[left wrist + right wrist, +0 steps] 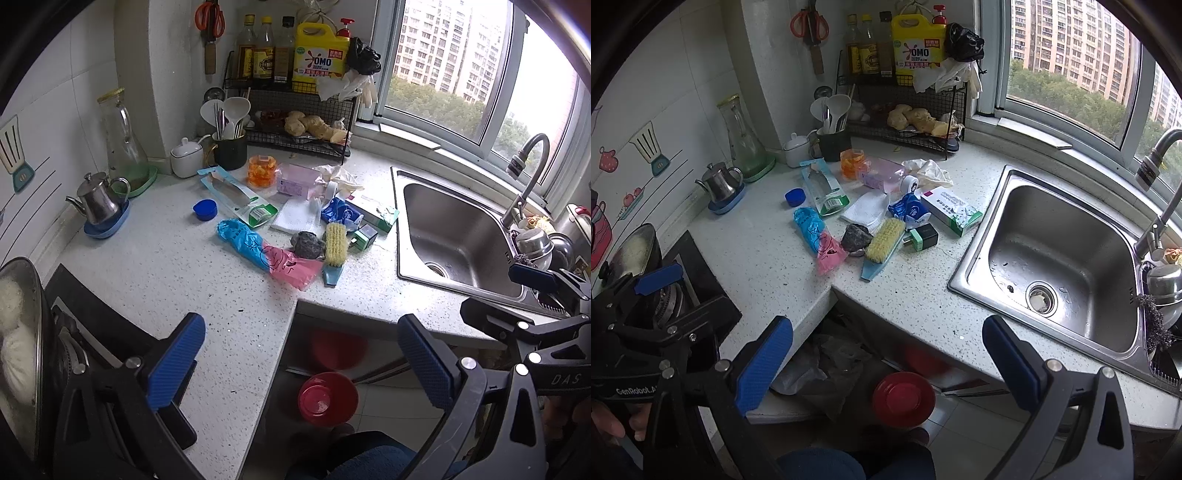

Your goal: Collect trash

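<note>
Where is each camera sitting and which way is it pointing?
Left wrist: on the left hand-held gripper, over the counter edge by the stove, facing the clutter and window; its open blue fingers, the right hand-held gripper at right and the person's knee show.
Right wrist: on the right hand-held gripper, nearer the sink, facing the same way; its open fingers, the left hand-held gripper and a hand show.
Shared: scrub brush, red bowl, sink.

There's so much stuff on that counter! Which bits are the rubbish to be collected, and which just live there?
Likely rubbish: blue and pink plastic bag, crumpled white wrapper, torn blue packet, empty knife packaging.

Just kitchen things: scrub brush, steel teapot, detergent jug, sink.
</note>
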The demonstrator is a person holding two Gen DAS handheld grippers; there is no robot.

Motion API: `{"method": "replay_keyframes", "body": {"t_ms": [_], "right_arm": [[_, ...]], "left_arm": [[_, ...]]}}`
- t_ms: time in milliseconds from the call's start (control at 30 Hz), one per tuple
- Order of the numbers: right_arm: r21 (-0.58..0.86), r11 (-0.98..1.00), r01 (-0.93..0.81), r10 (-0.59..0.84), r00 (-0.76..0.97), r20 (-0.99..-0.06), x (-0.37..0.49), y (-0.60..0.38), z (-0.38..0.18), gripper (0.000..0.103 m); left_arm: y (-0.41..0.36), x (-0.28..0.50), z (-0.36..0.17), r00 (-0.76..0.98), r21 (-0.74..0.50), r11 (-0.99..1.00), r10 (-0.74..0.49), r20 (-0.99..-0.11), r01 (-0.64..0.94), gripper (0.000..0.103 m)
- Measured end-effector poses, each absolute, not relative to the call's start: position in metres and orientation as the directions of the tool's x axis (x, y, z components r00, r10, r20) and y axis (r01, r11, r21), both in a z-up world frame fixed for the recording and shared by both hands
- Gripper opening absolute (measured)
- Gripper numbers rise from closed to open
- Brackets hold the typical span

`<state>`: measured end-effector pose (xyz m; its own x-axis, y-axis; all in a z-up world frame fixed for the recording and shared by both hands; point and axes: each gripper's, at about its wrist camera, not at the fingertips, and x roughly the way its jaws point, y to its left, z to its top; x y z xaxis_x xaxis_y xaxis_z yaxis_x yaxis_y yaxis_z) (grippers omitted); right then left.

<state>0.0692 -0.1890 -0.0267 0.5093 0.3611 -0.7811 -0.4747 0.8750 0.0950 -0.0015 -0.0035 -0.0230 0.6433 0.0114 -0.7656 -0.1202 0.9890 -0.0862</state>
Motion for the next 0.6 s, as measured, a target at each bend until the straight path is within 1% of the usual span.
{"method": "replay_keyframes", "body": {"t_ms": [267, 433, 533, 600], "right_arm": [[0.104, 0.857, -0.504, 0.384, 0.493, -0.781, 0.091, -0.194, -0.025, 0.103], [0.087, 0.854, -0.512, 0.376, 0.494, -0.784, 0.116, -0.204, -0.025, 0.103], [0.099, 0.853, -0.512, 0.374, 0.469, -0.8, 0.136, -0.207, -0.03, 0.103], [0.122, 0.844, -0.522, 0.392, 0.446, -0.805, 0.147, -0.207, -0.033, 0.103]], "left_arm": [[-0.005, 0.02, -0.019, 0.636, -0.1, 0.982, 0.028, -0.771, -0.164, 0.103], [-0.002, 0.039, -0.013, 0.626, -0.061, 0.98, 0.074, -0.777, -0.191, 0.103], [0.001, 0.054, -0.011, 0.599, -0.026, 0.979, 0.101, -0.794, -0.2, 0.103], [0.006, 0.062, -0.011, 0.592, -0.041, 0.981, 0.079, -0.802, -0.188, 0.103]]}}
